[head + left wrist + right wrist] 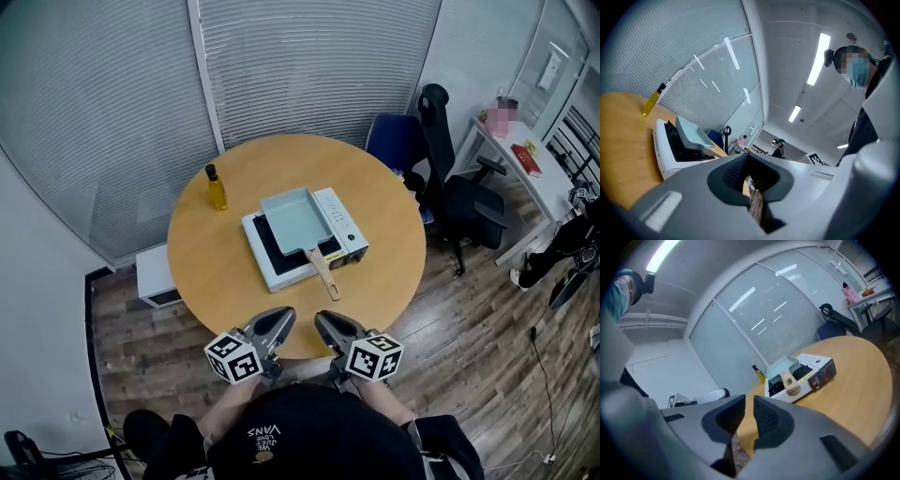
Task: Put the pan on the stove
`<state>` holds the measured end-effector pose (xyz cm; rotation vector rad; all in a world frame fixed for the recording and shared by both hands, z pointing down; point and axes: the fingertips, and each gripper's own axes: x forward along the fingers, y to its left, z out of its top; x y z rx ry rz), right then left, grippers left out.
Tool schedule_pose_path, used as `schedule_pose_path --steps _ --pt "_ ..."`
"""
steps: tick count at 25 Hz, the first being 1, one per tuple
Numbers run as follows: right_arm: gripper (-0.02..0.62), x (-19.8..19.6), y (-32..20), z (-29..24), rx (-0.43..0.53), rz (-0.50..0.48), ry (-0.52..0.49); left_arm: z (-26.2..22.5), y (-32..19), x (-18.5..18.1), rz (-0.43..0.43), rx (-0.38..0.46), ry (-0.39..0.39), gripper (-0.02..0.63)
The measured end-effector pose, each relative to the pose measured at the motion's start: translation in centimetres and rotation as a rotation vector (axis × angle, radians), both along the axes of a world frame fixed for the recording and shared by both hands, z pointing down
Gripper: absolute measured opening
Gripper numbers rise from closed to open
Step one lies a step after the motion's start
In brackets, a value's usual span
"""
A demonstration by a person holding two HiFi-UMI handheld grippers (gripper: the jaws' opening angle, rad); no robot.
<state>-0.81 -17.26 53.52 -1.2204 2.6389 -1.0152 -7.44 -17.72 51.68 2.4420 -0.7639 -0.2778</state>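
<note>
A pale blue-green square pan [295,220] sits on the white portable stove [349,230] in the middle of the round wooden table [211,272]. Its wooden handle [323,272] points toward me. Both grippers hover at the table's near edge, well short of the stove. My left gripper [284,317] is shut with nothing in it. The jaws of my right gripper [324,321] stand a narrow gap apart, with nothing between them. The left gripper view shows the pan [689,133] on the stove [663,150] beyond the left gripper [746,161]. In the right gripper view, pan [785,366] and handle [790,383] lie ahead of the right gripper [750,404].
A yellow oil bottle [217,188] stands left of the stove. A black office chair [450,187] and a blue chair [394,141] stand at the table's right. A white desk [525,169] is at far right, and a white box [155,277] sits on the floor at left.
</note>
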Motion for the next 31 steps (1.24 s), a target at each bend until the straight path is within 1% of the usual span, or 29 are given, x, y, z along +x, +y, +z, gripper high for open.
schedule_pose_path --steps 3,6,9,16,24,31 --pt "0.034 -0.9 0.5 0.1 -0.001 -0.029 -0.007 -0.1 0.8 -0.2 0.01 0.011 -0.009 0.009" --pt "0.014 -1.5 1.0 0.3 -0.013 -0.053 0.004 0.0 1.3 -0.1 0.011 0.028 -0.035 0.009" --pt "0.014 -1.9 1.2 0.9 -0.027 -0.065 0.021 0.4 1.5 -0.1 0.011 0.033 -0.058 0.009" --pt "0.012 -1.7 1.2 1.6 -0.055 -0.059 0.017 1.5 1.3 -0.5 0.004 0.002 -0.074 0.009" --pt "0.012 -1.3 0.7 1.4 -0.055 -0.053 0.021 1.2 0.6 0.1 0.018 0.01 -0.087 0.009" --pt "0.012 -0.6 -0.2 1.0 -0.048 -0.049 0.024 1.3 0.1 0.8 0.028 -0.004 -0.091 0.009"
